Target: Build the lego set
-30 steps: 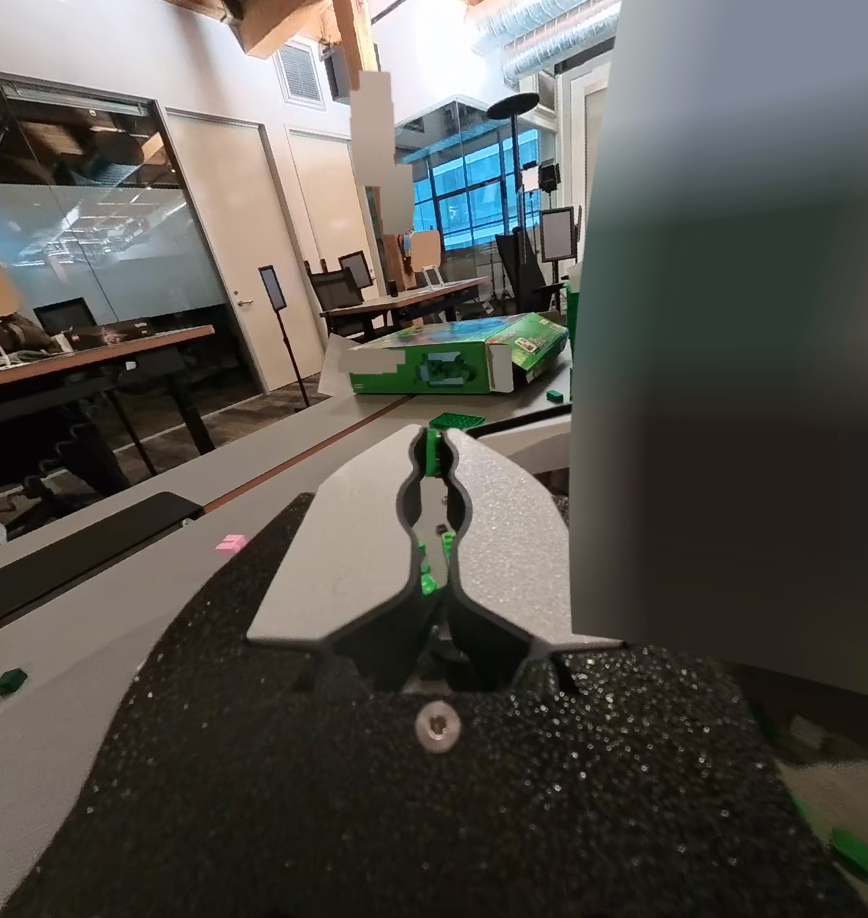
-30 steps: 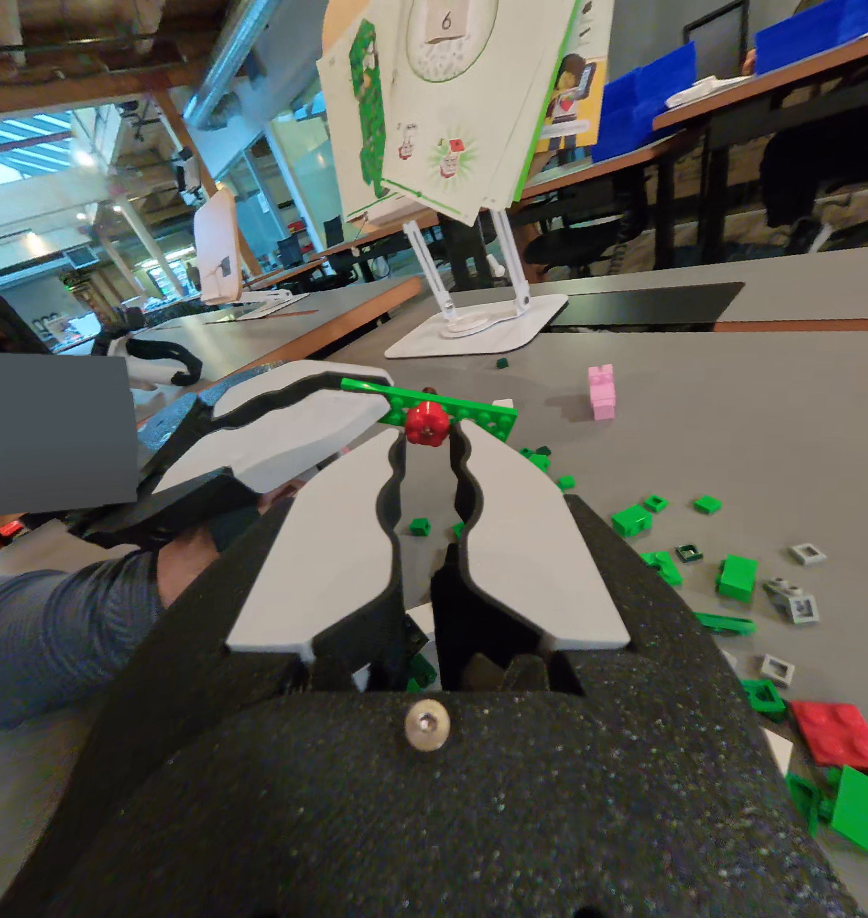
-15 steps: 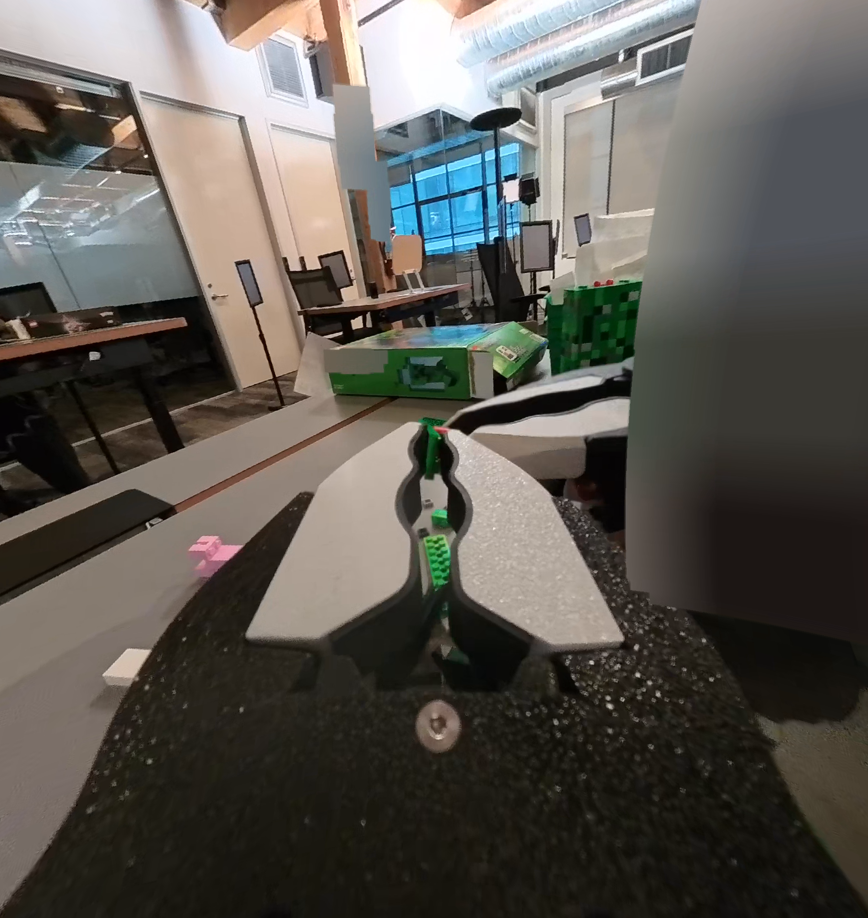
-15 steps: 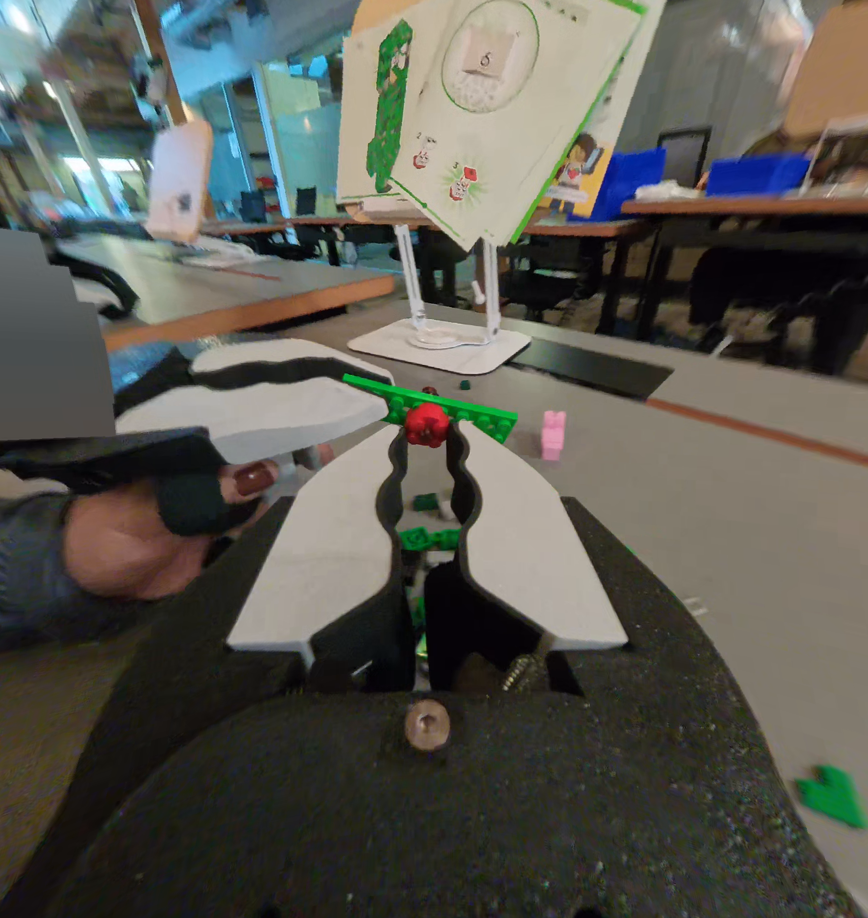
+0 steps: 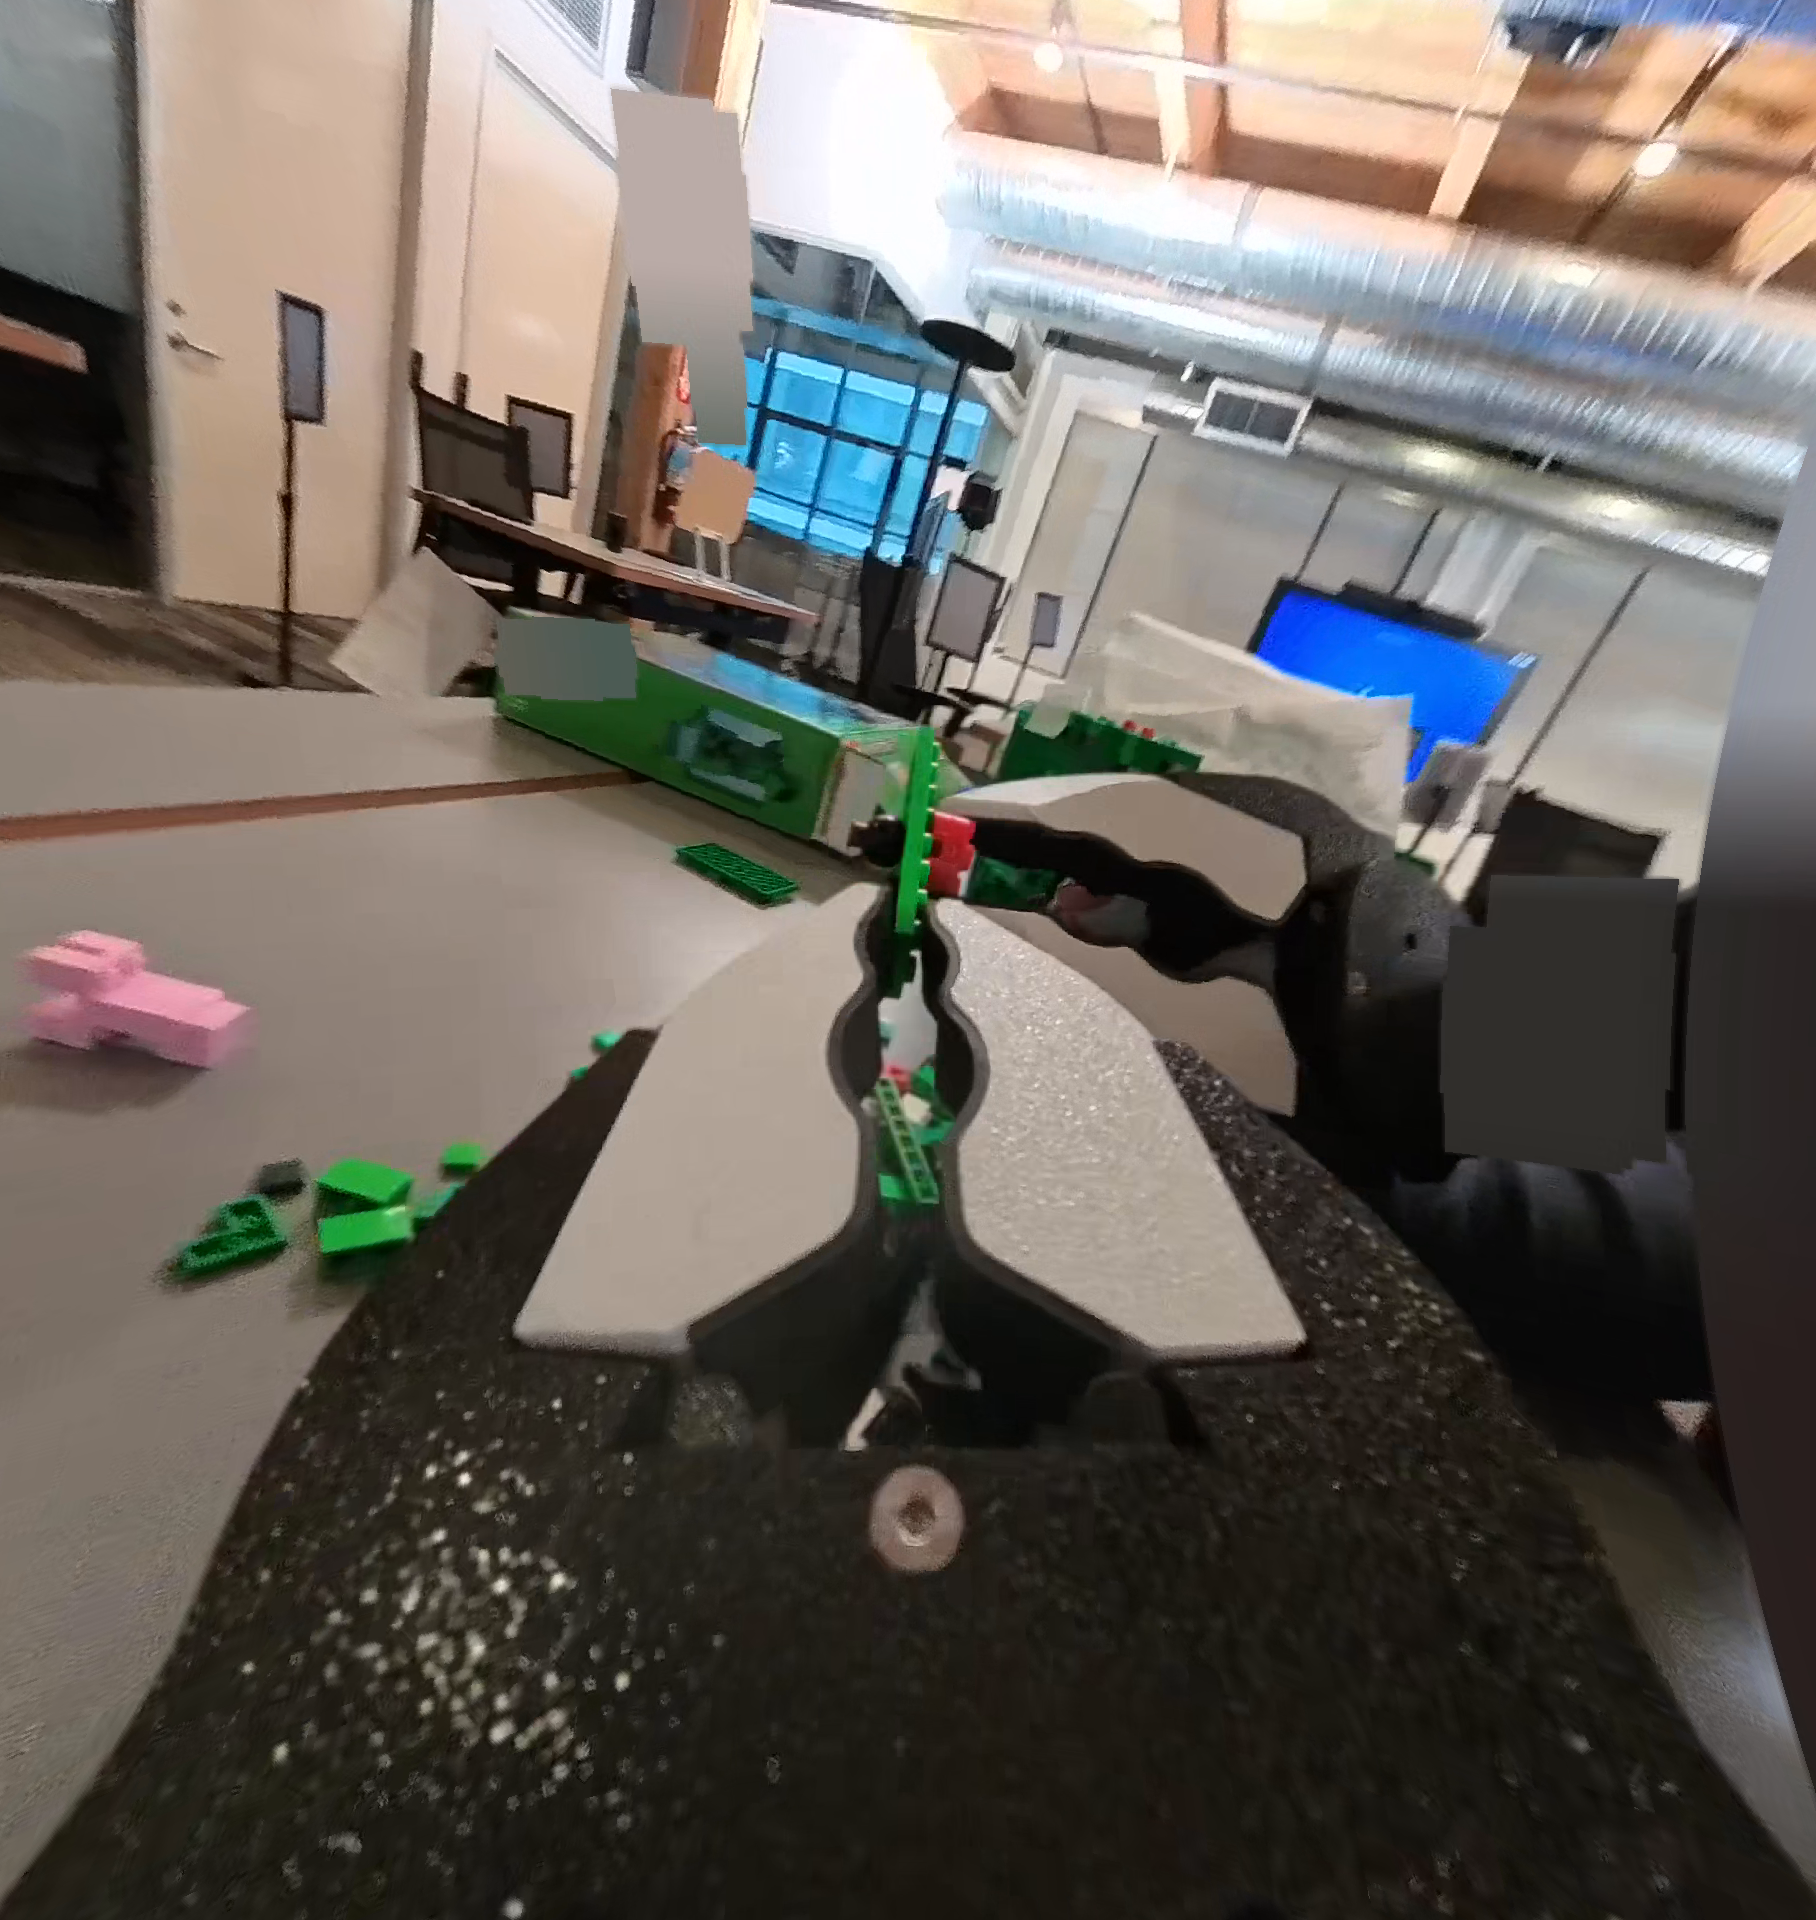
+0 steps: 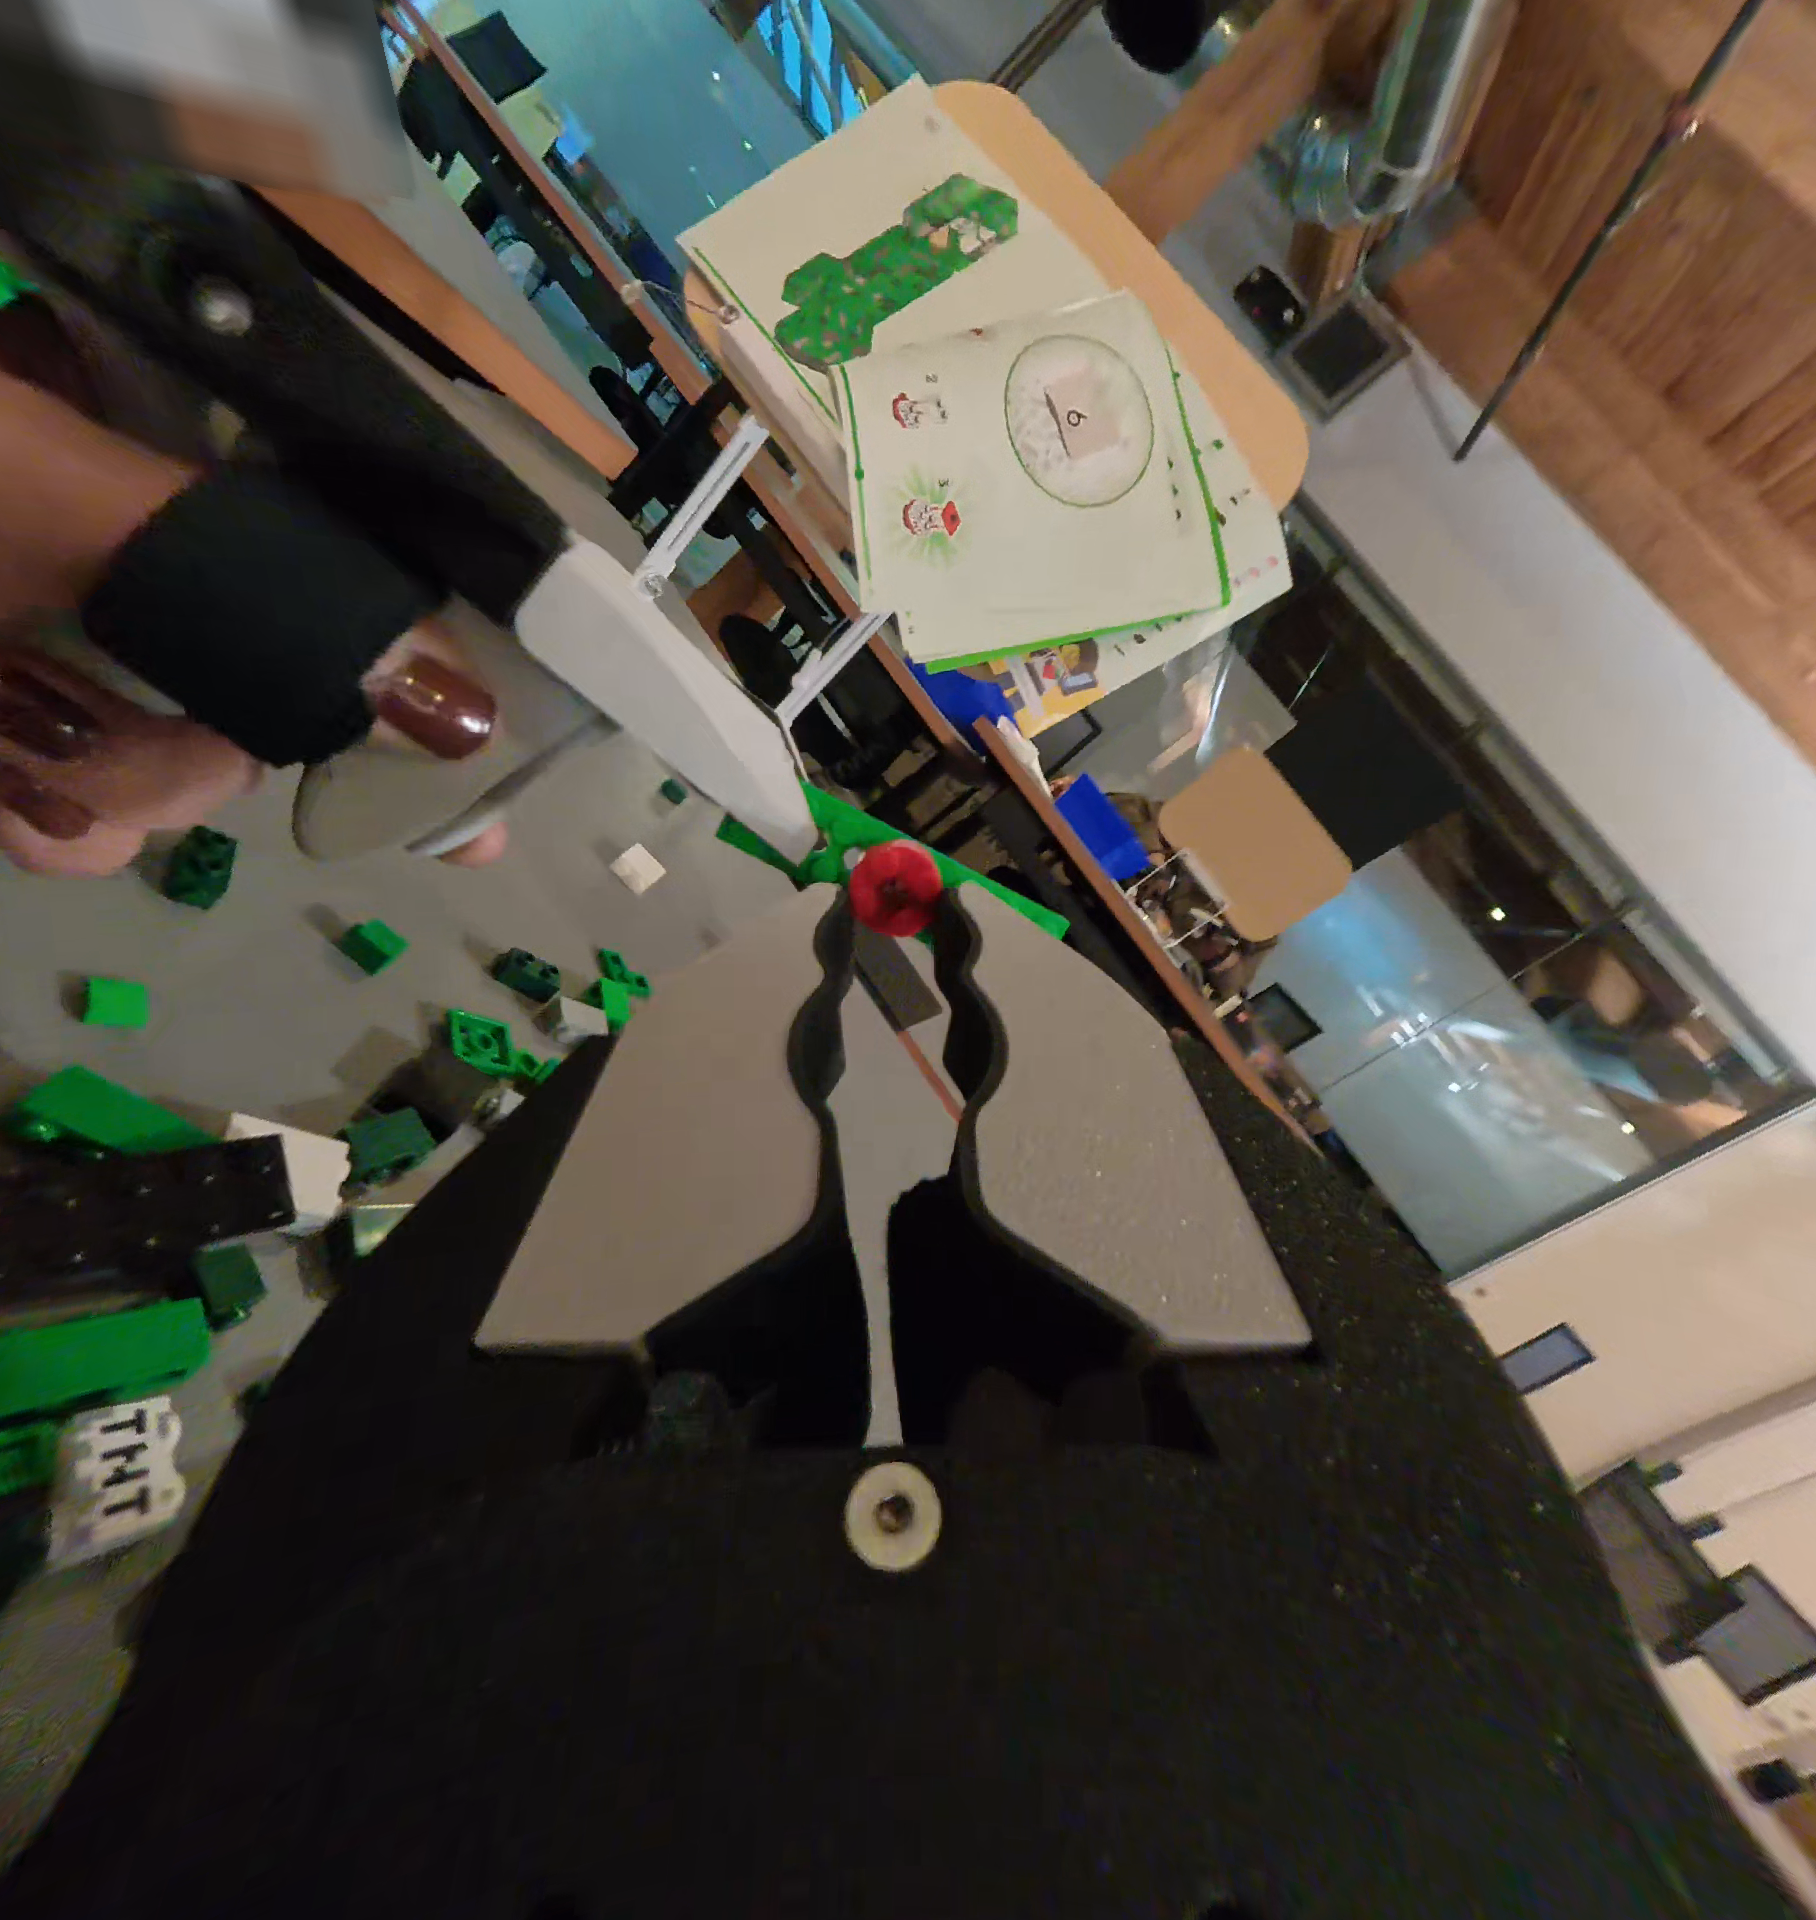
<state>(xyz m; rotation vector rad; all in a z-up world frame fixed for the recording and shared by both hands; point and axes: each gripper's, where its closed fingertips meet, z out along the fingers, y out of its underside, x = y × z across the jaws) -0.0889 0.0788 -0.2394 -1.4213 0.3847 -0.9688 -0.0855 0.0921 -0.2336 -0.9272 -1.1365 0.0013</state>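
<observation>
The left gripper (image 5: 909, 914) pinches a green plate (image 5: 914, 842) edgewise, clenched tight; the right gripper (image 6: 893, 902) grasps a red round piece (image 6: 893, 885) touching that plate.

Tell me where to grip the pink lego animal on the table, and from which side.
Grip the pink lego animal across its blocky body, coming from above with one finger on each long flat side. It stands alone on bare table, apart from the loose green pieces, so nothing seems to block that approach.
</observation>
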